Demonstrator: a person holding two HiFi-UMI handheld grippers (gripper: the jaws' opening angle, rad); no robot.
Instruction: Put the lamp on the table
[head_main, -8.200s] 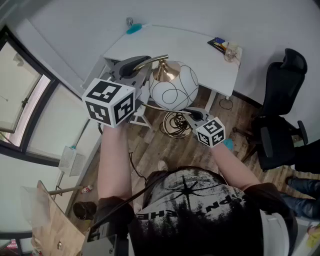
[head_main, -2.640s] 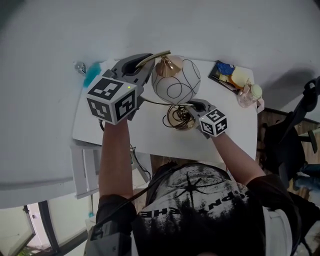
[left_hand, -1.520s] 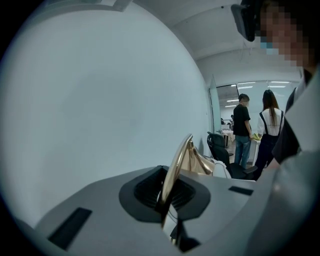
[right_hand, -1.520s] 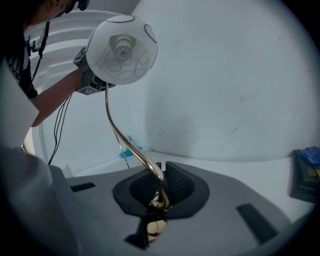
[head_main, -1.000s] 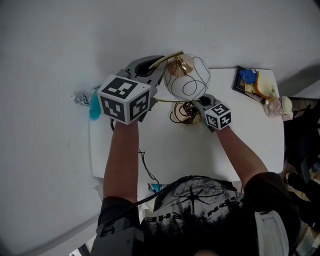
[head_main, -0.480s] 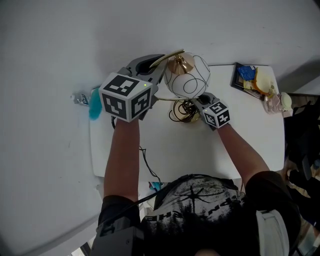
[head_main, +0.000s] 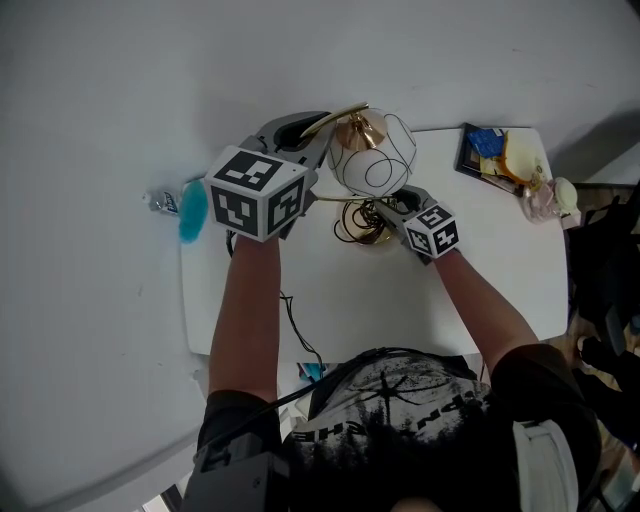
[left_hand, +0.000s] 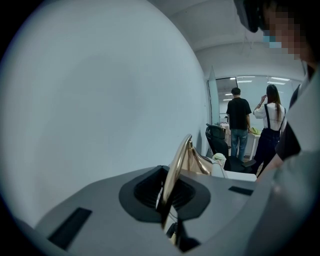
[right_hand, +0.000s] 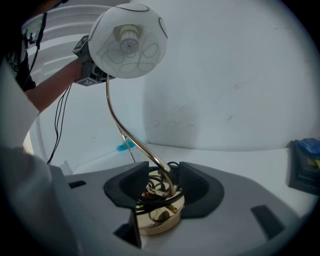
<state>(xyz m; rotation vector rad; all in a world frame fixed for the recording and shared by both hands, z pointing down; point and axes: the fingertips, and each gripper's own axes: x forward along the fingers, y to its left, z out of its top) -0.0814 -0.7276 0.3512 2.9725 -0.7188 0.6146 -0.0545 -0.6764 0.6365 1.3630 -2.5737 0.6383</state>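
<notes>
The lamp (head_main: 372, 160), a white globe shade on a curved brass stem (left_hand: 176, 162), stands on the smooth white table (head_main: 330, 300). The left gripper (left_hand: 167, 197) clamps the stem. The right gripper (right_hand: 157, 187) jaws are opening around the round brass base (right_hand: 155, 220).

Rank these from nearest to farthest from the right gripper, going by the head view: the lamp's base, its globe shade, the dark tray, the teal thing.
1. Lamp base: between the opening fingers of the right gripper.
2. Globe shade: just beyond, above the base.
3. Dark tray: far right corner of the table.
4. Teal thing: beyond the table's left edge.
</notes>
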